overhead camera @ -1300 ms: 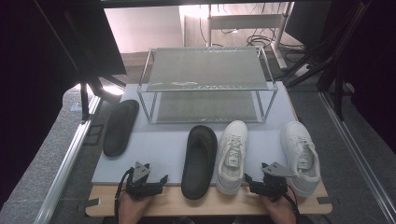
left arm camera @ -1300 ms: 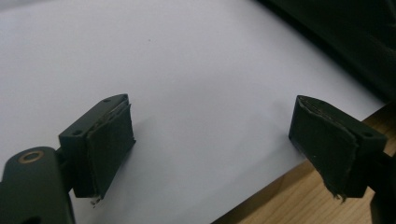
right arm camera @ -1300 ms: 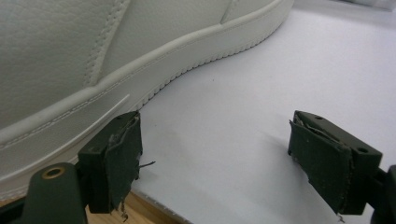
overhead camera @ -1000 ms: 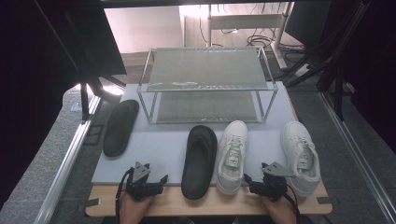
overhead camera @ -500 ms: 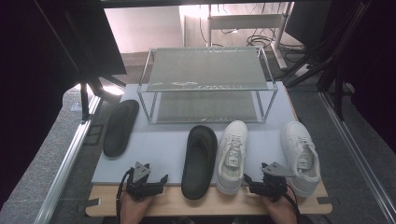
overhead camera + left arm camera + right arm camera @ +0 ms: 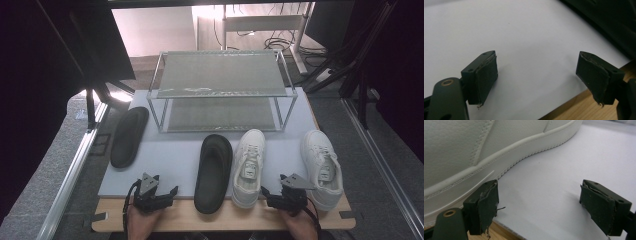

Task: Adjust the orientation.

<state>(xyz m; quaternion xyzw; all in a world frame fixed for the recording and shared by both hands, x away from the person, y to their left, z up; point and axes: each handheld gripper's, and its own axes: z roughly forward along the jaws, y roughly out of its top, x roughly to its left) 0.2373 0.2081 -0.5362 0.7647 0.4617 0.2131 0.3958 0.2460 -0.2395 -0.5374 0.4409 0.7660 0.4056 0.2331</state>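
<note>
Nothing has moved since the earlier frames: my left tongs and right tongs sit where they were at the near edge of the bench, and all four shoes lie as before, so I judge the work has not started. Both tongs are released, jaws spread wide with only the pale mat between them. The nearer white sneaker lies just beside my right tongs, its sole close to one jaw in the right gripper view; the second white sneaker is on the far side of that hand. The black slipper lies between my hands, and its mate is well off to the left. The two-tier wire shoe rack at the back holds nothing on either shelf.
</note>
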